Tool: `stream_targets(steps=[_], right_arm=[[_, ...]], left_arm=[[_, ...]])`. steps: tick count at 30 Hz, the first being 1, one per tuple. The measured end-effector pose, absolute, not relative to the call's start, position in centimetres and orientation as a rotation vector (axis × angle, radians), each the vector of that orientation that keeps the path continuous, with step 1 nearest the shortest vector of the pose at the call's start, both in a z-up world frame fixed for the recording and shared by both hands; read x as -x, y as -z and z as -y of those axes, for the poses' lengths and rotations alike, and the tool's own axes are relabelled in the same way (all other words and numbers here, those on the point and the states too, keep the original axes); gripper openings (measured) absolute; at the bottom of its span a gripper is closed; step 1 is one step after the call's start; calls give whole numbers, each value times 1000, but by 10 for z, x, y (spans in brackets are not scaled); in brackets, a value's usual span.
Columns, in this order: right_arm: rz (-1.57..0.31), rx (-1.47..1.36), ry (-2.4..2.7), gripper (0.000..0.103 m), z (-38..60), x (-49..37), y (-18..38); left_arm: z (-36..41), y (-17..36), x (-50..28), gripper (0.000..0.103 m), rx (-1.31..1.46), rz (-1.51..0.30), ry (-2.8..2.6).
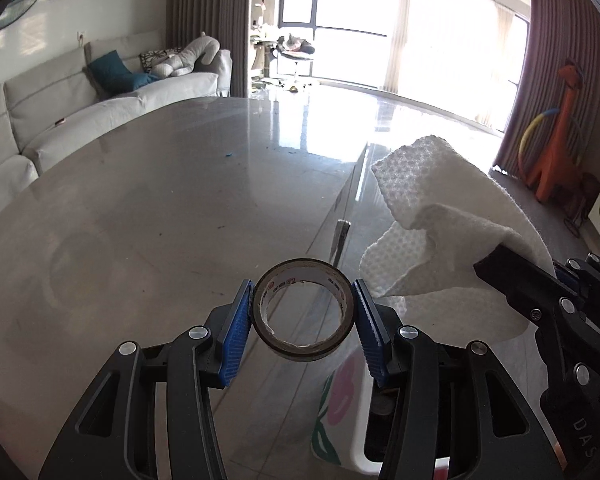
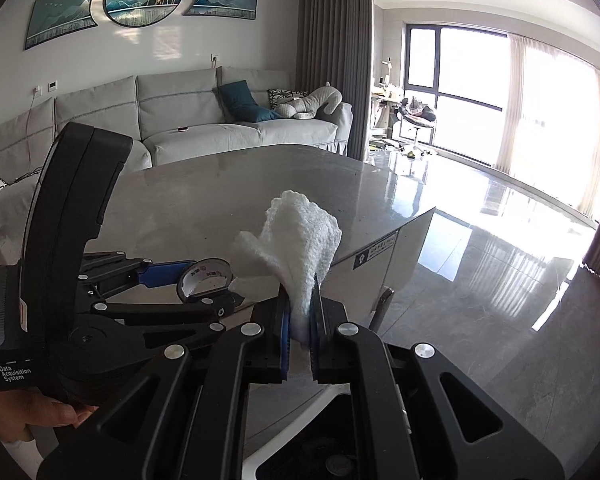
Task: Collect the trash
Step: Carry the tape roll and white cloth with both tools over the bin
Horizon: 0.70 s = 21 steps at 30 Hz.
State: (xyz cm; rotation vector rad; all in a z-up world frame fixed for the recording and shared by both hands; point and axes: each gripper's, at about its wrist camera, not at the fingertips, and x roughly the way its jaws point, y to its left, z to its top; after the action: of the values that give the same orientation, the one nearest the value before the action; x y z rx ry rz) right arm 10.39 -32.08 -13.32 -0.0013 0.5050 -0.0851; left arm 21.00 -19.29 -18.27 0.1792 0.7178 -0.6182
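My left gripper [image 1: 303, 314] is shut on a nearly used-up tape roll [image 1: 278, 342], held by its sides between the blue pads above the table's right edge. The roll also shows in the right wrist view [image 2: 205, 276], with the left gripper [image 2: 204, 280] around it. My right gripper [image 2: 299, 314] is shut on a crumpled white paper towel [image 2: 300, 236] that stands up out of the jaws. In the left wrist view the towel [image 1: 428, 216] hangs at the right, with the right gripper's black body [image 1: 548, 296] behind it. A white bin [image 1: 348, 420] with a flower print sits below both grippers; its rim [image 2: 260, 456] shows in the right wrist view.
A grey stone table [image 1: 160, 220] spreads ahead and to the left, with a small blue scrap [image 1: 229, 155] far out on it. A grey sofa [image 2: 180, 120] stands behind the table. Glossy floor lies to the right, with an orange toy giraffe [image 1: 556, 140] by the curtain.
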Motion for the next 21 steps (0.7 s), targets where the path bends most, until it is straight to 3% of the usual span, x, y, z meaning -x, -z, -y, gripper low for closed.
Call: stream_targets(steps=[21], right_arm=[[-621, -99, 230, 9, 401, -76, 184]], left_arm=[[282, 228, -154, 49, -328, -808, 827]])
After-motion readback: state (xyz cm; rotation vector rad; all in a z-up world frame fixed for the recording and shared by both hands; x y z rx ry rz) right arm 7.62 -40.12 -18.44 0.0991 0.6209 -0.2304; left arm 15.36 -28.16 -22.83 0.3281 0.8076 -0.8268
